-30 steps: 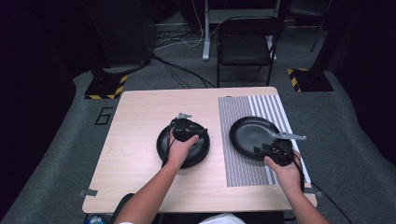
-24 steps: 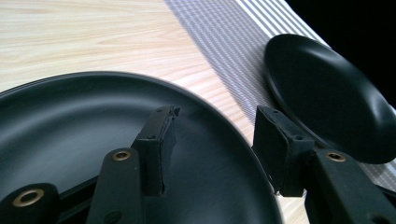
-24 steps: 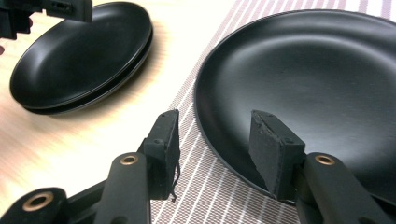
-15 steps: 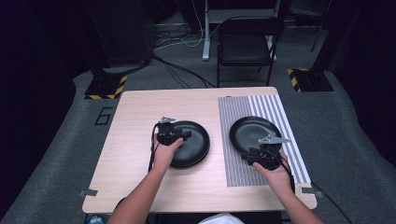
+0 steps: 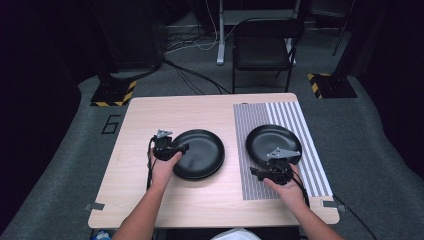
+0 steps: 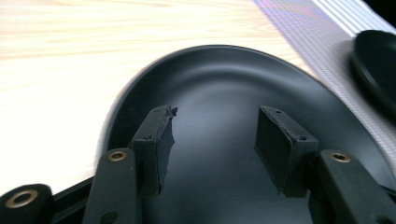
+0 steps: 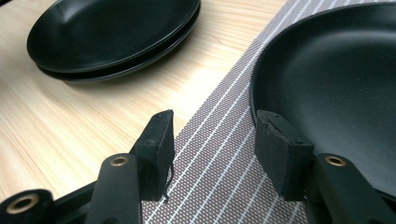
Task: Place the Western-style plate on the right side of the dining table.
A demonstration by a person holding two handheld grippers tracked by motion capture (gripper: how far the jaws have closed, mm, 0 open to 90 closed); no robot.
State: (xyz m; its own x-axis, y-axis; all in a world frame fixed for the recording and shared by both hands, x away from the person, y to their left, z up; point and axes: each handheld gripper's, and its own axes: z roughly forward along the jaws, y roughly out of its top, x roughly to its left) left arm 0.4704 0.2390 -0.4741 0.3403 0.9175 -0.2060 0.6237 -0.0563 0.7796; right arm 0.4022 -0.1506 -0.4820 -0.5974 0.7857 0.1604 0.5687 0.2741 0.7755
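Two black plates lie stacked [image 5: 202,155] on the wooden table [image 5: 175,110]. My left gripper [image 5: 184,147] sits at the stack's left rim and points right across it. In the left gripper view its jaws [image 6: 215,126] stand open over the top plate [image 6: 224,79], pressing nothing. A single black plate [image 5: 272,140] rests on the striped mat [image 5: 295,120]. My right gripper [image 5: 257,172] is at that plate's near rim. Its jaws [image 7: 212,126] have just been opening and hold nothing. They hang over the mat [image 7: 219,154], the right one beside the plate's rim [image 7: 336,84]. The stack [image 7: 112,32] lies beyond.
A black chair [image 5: 262,50] stands on the floor behind the table. Two yellow-and-black striped bases [image 5: 112,92] flank the table's far side, and cables run across the grey floor. Bare wood stretches left of the stack and along the near edge.
My left hand has slid left, from over the stack's middle to its left rim. My right hand has drawn left and toward me, off the single plate's near rim.
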